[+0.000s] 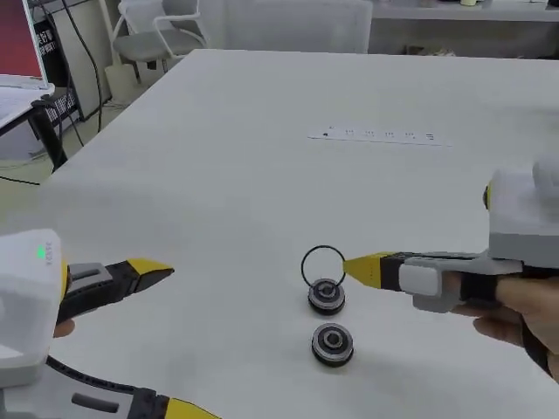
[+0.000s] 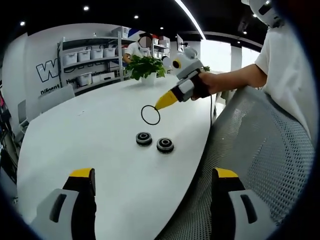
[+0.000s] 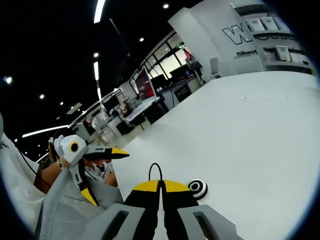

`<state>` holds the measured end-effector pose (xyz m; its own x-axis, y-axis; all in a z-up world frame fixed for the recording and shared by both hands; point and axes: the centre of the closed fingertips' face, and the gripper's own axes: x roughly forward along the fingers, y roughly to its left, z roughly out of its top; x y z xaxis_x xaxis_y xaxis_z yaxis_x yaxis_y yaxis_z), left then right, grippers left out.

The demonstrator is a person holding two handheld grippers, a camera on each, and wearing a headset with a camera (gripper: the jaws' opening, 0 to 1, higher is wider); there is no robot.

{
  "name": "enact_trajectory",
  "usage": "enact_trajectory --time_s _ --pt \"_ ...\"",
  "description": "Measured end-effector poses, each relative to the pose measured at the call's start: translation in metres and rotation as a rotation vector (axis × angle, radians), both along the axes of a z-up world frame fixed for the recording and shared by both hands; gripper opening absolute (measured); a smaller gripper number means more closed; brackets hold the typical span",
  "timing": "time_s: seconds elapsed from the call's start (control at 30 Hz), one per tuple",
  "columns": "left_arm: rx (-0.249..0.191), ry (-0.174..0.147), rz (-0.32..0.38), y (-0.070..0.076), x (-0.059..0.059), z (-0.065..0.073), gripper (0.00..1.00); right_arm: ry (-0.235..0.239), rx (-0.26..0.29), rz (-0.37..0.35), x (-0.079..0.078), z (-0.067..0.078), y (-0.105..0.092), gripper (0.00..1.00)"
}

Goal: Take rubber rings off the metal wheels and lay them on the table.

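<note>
Two metal wheels lie on the white table (image 1: 262,175), one farther (image 1: 327,295) and one nearer (image 1: 333,342). My right gripper (image 1: 348,264) is shut on a thin black rubber ring (image 1: 303,264), which stands upright just above the farther wheel. In the right gripper view the shut jaws (image 3: 160,183) pinch the ring (image 3: 150,172), with one wheel (image 3: 198,188) beside them. My left gripper (image 1: 188,342) is open and holds nothing, well left of the wheels. Its own view looks past the wide jaws (image 2: 153,175) at the wheels (image 2: 144,138) (image 2: 165,145) and the hanging ring (image 2: 142,114).
A white power strip (image 1: 380,135) lies farther back on the table. Office chairs (image 1: 157,35) stand beyond the far left corner. A potted plant (image 2: 145,66) sits at the table's end, and a mesh chair (image 2: 250,150) is by the near edge.
</note>
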<state>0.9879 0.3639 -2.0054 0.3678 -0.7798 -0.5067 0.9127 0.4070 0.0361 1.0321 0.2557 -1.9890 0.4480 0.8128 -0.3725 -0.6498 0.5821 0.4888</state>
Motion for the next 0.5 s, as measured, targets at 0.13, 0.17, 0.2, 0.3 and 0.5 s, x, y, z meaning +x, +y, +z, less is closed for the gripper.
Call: enact_trajectory --time_s 0.13,0.17,0.2,0.3,0.5 --pt "-0.002 -0.005 0.003 0.0 0.0 0.001 0.95 -0.011 -0.068 0.067 -0.01 -0.013 0.013 0.0" --pt "-0.004 -0.005 0.004 0.0 0.0 0.001 0.95 -0.011 -0.074 0.074 -0.012 -0.015 0.017 0.0" --pt "-0.005 -0.003 0.004 0.0 0.0 0.001 0.95 -0.008 -0.079 0.085 -0.014 -0.018 0.02 0.0" --pt "0.005 -0.002 0.002 0.0 0.0 0.0 0.95 0.003 -0.096 0.122 -0.02 -0.025 0.031 0.0" --pt "0.004 -0.002 0.007 0.001 0.0 0.0 0.94 -0.006 -0.161 0.182 -0.03 -0.042 0.042 0.0"
